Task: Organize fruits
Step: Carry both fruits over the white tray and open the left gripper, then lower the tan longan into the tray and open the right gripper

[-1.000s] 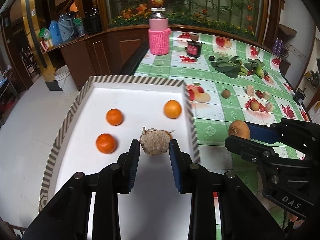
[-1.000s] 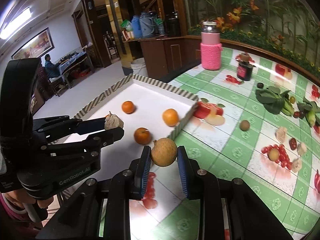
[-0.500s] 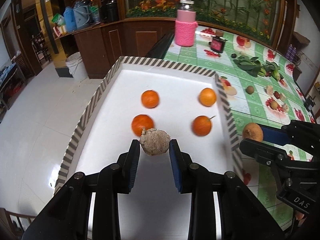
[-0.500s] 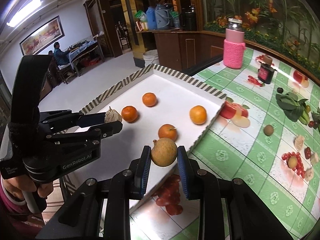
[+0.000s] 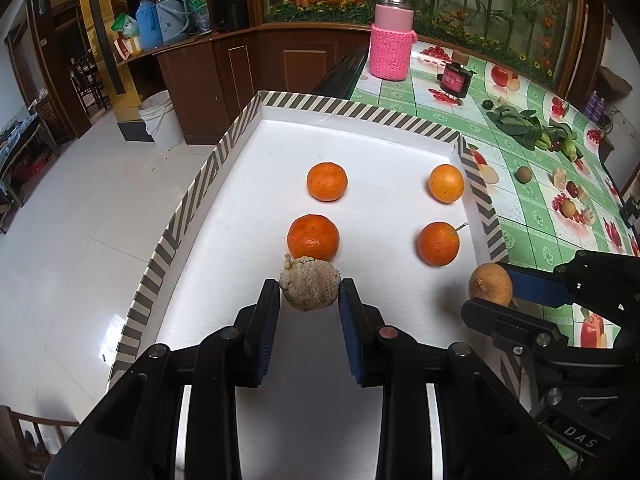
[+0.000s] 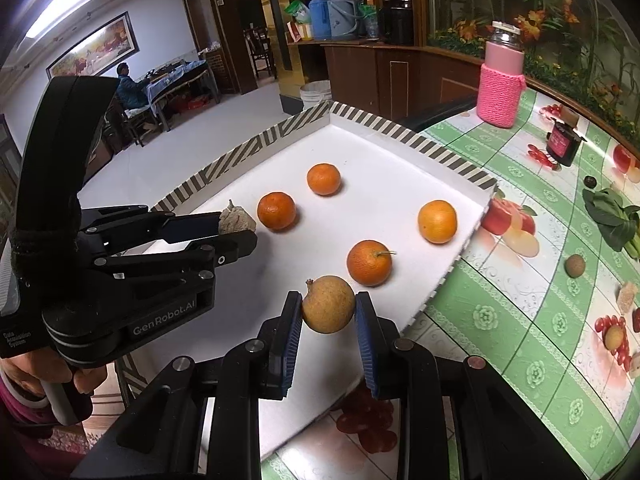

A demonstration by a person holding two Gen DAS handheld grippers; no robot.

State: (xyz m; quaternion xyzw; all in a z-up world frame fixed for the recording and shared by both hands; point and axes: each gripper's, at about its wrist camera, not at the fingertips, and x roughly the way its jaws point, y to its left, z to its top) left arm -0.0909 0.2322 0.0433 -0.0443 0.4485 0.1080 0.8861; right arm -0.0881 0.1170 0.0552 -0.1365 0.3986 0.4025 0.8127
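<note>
Left tool (image 5: 309, 294) pinched rough pale fruit (image 5: 310, 288) just short of near-left orange (image 5: 313, 237); right tool (image 6: 328, 314) pinched smooth tan fruit (image 6: 329, 305) – both above white tray (image 5: 224, 148), clear floor below.

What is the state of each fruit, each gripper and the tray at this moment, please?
Left gripper: jaws shut on the rough beige fruit.
Rough beige fruit: held above the tray.
Right gripper: jaws shut on the smooth brown fruit.
Smooth brown fruit: held over the tray's near part.
Four oranges: lying apart in the tray, two by two.
Tray: open, on the table.
Pink jar: upright, lid on.
</note>
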